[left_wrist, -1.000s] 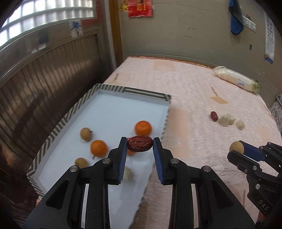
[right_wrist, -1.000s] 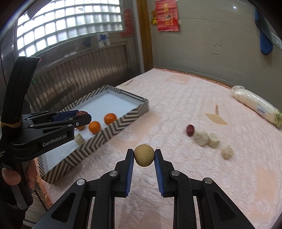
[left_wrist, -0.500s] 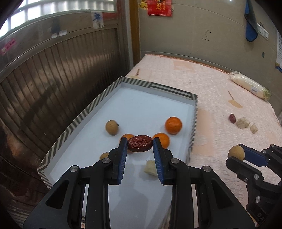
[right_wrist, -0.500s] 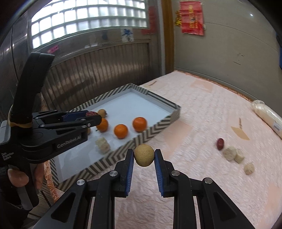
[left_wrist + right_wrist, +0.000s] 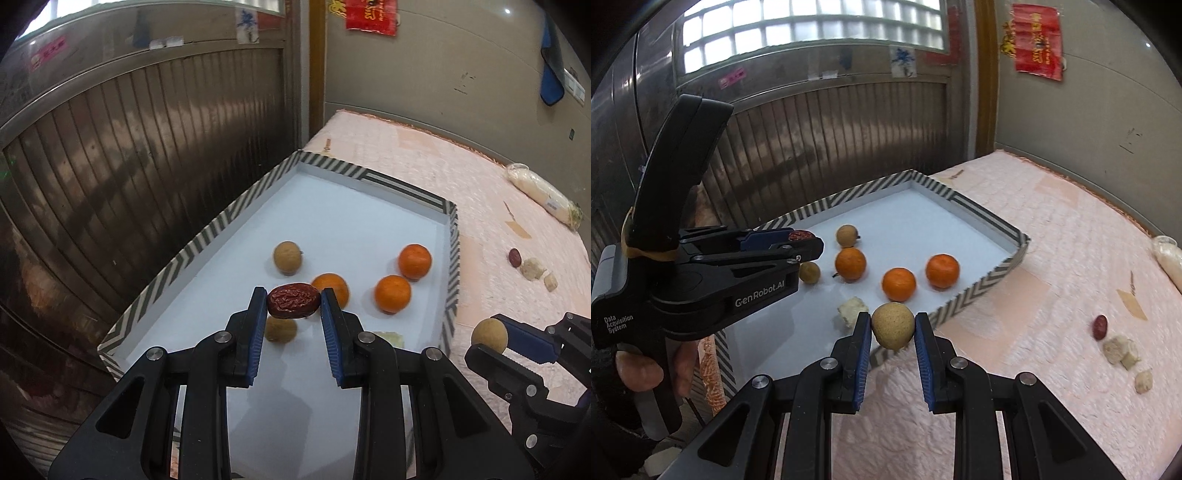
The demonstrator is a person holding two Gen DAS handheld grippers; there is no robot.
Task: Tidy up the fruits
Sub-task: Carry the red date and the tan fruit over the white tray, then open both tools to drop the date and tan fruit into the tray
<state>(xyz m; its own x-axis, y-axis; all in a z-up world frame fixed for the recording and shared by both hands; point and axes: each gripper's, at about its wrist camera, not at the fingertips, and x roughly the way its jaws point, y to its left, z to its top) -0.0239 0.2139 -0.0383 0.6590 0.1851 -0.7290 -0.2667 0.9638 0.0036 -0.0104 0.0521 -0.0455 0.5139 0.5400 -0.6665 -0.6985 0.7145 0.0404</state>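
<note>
Pink bed [image 5: 1052, 258], tray [image 5: 229, 218] on it. Left gripper [image 5: 293, 301] clamps date [image 5: 293, 300] over tray; right gripper [image 5: 892, 326] clamps longan [image 5: 892, 325]. Only right view shows window [image 5: 812, 26].

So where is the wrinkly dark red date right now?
The wrinkly dark red date is pinched in the left hand-held gripper, held above the white zigzag-edged tray, just over the orange tangerines.
</note>
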